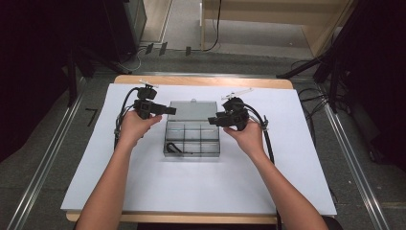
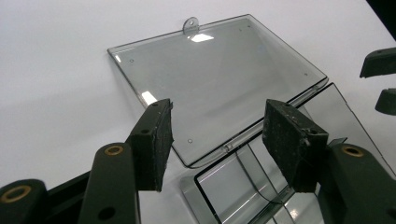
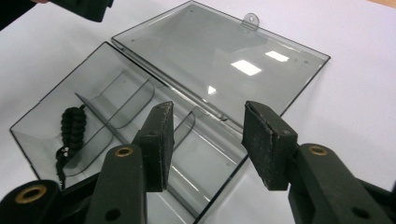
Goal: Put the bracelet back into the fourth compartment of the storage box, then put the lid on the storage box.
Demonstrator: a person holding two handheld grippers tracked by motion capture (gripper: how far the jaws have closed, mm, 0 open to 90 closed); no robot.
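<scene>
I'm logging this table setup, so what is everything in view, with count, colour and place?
clear grey plastic compartment box: one, smoky grey, table centre, open
flat clear hinged lid: one, grey, lying open behind the box
black braided cord: one, black, in the box's near-left compartment
white sheet: one, white, covering the wooden table
left claw: one, black, jaws apart, above the box's left rear corner
right claw: one, black, jaws apart, above the box's right side

In front of you the box (image 1: pixel 192 139) stands in the middle of the table (image 1: pixel 143 191), its lid (image 1: pixel 192 111) lying flat behind it. The cord (image 1: pixel 174 147) lies in its near left compartment. Your left gripper (image 1: pixel 163 110) hangs over the lid's left edge, your right gripper (image 1: pixel 214 121) over the box's right side.
</scene>
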